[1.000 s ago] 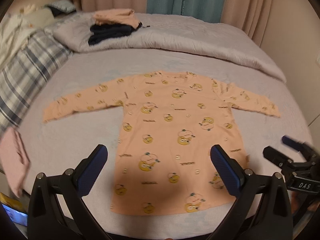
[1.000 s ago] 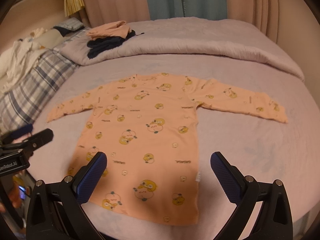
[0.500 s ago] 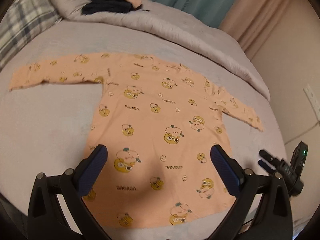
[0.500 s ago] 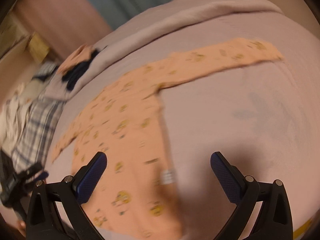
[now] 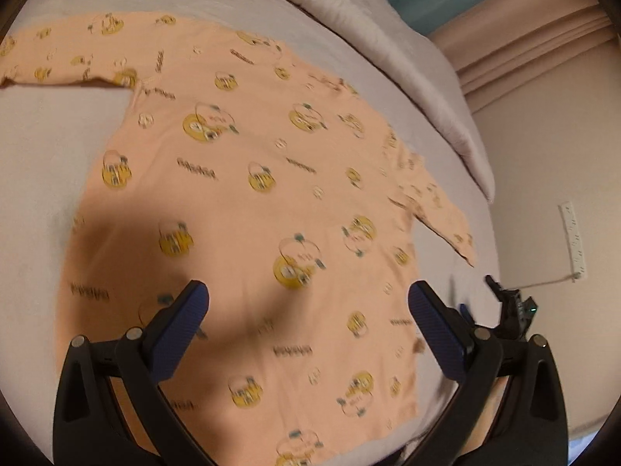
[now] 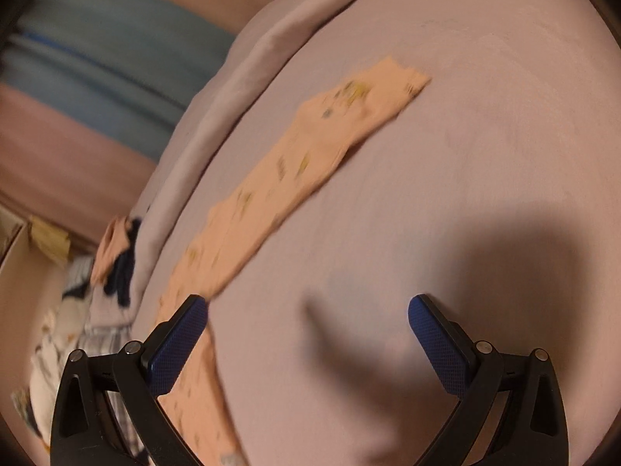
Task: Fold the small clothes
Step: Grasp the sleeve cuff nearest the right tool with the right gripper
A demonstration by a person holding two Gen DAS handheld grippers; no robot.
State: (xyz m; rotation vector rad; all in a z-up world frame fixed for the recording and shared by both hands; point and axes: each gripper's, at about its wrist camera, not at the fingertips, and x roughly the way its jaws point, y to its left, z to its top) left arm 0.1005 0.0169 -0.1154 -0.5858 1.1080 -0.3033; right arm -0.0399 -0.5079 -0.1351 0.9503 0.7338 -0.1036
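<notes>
A soft peach shirt (image 5: 248,209) with yellow pictures lies flat on the smooth bed (image 6: 446,202), while the left tongs (image 5: 308,301) and right tongs (image 6: 308,312) hang above it, spread wide.

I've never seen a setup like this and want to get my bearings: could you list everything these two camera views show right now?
Long-sleeved shirt: one, peach with yellow cartoon prints, spread flat on the bed, sleeves out to the sides.
Bed sheet: one, pale lilac-grey, under the shirt.
Duvet: one, grey, bunched along the far side of the bed.
Folded clothes: a small pile, peach on dark navy, on the duvet.
Plaid fabric: one, grey-white checks, at the bed's edge in the right wrist view.
Curtains: teal and pink panels, behind the bed.
Wall socket strip: one, white, on the wall.
Left gripper: black with blue pads, open above the shirt's lower part.
Right gripper: same build, open above bare sheet beside the shirt.
</notes>
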